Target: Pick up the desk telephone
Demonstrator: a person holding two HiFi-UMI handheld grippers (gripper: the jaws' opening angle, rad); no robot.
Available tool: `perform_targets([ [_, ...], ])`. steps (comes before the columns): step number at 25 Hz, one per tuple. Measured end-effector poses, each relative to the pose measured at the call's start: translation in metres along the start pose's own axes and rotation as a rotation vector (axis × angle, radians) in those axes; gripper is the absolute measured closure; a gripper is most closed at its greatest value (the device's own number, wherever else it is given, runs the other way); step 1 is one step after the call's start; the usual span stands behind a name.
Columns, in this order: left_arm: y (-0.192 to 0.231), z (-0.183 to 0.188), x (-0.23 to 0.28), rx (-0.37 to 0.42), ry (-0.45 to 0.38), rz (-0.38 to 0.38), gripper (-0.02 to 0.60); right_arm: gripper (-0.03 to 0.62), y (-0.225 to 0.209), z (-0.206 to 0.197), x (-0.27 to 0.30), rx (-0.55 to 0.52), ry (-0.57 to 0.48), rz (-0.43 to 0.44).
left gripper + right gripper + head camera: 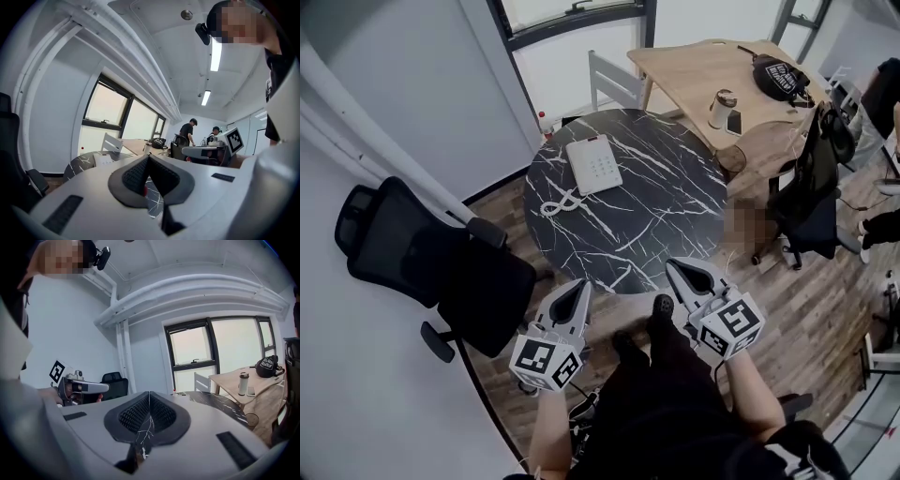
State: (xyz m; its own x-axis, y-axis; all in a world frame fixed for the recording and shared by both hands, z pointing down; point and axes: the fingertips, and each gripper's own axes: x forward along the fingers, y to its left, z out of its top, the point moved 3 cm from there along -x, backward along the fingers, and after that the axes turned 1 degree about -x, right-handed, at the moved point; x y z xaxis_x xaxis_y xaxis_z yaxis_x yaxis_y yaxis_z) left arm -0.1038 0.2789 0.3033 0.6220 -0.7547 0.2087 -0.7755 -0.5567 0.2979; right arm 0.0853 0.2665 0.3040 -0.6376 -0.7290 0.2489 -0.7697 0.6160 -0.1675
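Well ahead of the closed, empty left gripper [579, 287] and right gripper [673, 267], the desk telephone [593, 164] lies untouched; the reach seems not yet begun.

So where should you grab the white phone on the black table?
Probably across its two long side edges, coming down from above. The desk telephone lies flat on the round table, so there is nothing to get under, and the coiled cord sits by its near left corner. The left gripper is shut, so its fingers must open first.
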Motion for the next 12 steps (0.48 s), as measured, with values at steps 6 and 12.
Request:
perform_targets([
  [6,0.005,-0.004,0.012,-0.013,0.018,0.018,0.568,0.563,-0.01,0.0,0.015,0.009,0.006,0.029],
  [12,0.014,0.002,0.037,-0.016,0.025,0.055,0.568,0.563,-0.033,0.004,0.043,0.019,0.012,0.078],
])
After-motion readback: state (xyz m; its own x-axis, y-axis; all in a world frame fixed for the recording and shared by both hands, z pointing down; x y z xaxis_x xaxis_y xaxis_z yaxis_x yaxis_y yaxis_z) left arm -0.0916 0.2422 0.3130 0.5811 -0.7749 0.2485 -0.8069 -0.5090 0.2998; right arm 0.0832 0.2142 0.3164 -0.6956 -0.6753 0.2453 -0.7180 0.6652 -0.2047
